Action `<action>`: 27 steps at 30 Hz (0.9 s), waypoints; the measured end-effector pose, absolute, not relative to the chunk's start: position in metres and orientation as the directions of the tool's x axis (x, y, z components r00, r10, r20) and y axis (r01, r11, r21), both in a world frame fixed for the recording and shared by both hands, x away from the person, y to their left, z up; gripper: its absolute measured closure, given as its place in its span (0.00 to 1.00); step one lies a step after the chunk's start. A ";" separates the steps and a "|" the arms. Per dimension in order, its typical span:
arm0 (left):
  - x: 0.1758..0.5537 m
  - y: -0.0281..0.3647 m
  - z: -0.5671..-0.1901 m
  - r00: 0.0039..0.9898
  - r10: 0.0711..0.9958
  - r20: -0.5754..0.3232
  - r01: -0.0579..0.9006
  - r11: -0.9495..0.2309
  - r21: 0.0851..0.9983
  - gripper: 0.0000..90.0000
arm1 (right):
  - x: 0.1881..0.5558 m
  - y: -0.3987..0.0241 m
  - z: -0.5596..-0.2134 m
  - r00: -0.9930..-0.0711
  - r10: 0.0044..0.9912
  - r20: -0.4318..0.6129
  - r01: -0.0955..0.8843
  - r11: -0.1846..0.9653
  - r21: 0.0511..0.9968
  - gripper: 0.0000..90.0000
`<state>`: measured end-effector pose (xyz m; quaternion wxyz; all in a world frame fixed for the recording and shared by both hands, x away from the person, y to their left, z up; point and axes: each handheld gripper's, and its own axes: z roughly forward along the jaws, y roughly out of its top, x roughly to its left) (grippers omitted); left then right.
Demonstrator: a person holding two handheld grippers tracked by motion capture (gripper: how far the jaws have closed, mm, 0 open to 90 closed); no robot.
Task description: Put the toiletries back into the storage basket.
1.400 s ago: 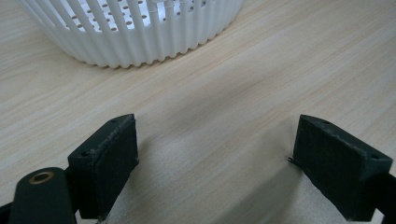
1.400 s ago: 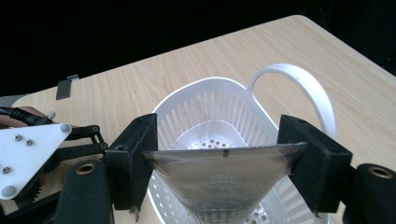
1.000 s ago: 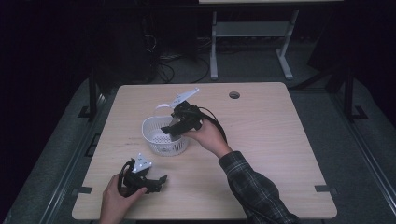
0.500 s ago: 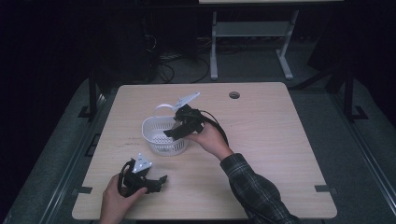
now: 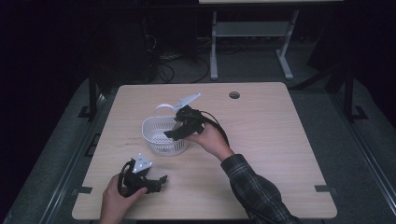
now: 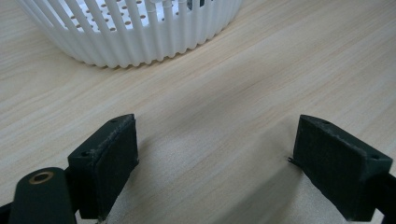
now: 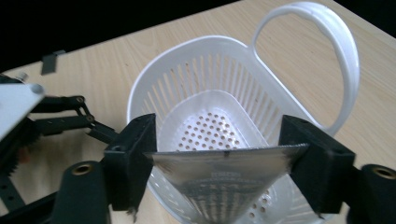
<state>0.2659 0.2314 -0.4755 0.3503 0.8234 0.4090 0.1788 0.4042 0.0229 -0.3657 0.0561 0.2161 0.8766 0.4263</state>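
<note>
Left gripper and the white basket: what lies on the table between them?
Nothing: in the left gripper view, bare wood of the table runs from the open left gripper to the white basket.

Light wooden table (image 5: 280,140) with a cable hole (image 5: 234,95), dark grey floor (image 5: 355,154), white metal stand (image 5: 252,32) far behind, room dim.

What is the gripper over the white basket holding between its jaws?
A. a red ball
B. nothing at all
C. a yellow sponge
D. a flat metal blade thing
D: in the right gripper view, a flat metal blade spans the gap between the two black jaws of the right gripper, directly above the white basket.
</note>
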 end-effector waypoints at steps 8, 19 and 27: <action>0.266 0.231 -0.476 0.599 0.800 0.009 0.548 -0.419 0.724 0.14 | 0.396 0.015 -0.361 -0.904 0.420 0.075 0.314 0.537 0.783 0.15; 0.266 0.231 -0.475 0.600 0.800 0.010 0.548 -0.420 0.724 0.14 | 0.377 -0.028 -0.360 -0.889 0.453 0.062 0.322 0.524 0.789 0.13; 0.266 0.231 -0.475 0.600 0.800 0.010 0.547 -0.420 0.724 0.14 | 0.366 -0.059 -0.369 -0.863 0.502 0.066 0.352 0.501 0.791 0.13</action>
